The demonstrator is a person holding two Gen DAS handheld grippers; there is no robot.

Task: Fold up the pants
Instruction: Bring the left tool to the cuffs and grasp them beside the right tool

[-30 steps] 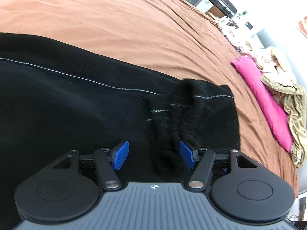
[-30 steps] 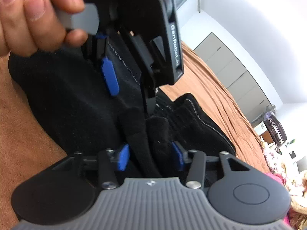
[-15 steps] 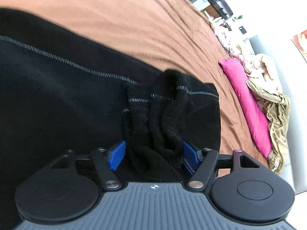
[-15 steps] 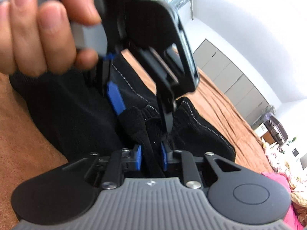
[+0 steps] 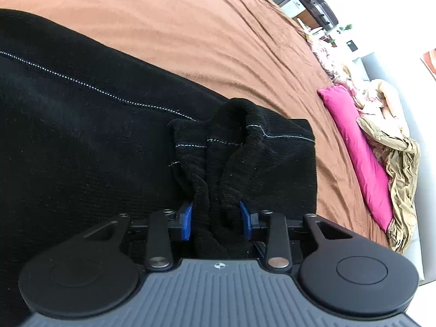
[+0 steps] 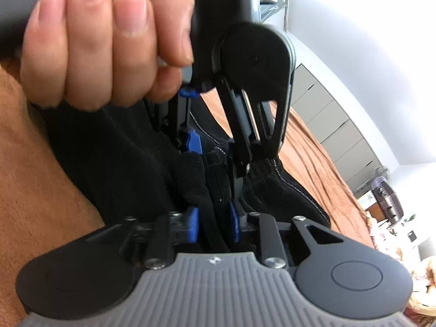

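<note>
Black knit pants (image 5: 81,136) with a pale stitched seam lie spread on a brown bedspread (image 5: 190,27). A bunched fold of their cloth stands between the blue pads of my left gripper (image 5: 216,218), whose jaws are closing and press on it. In the right wrist view the pants (image 6: 109,150) are gathered into a ridge. My right gripper (image 6: 214,226) pinches that ridge between its pads while its jaws are opening slightly. Just beyond it, the left gripper (image 6: 215,160) clamps the same ridge, held by a person's hand (image 6: 90,49).
A pink pillow (image 5: 362,163) and a crumpled tan garment (image 5: 400,163) lie along the bed's right edge. A dark appliance (image 5: 318,8) stands past the far corner. Grey wardrobe doors (image 6: 335,130) line the wall. Bare bedspread stretches beyond the pants.
The left jaws were wide around the bunched cloth and have closed on it. The right jaws narrowed onto the ridge and moved closer to the left gripper.
</note>
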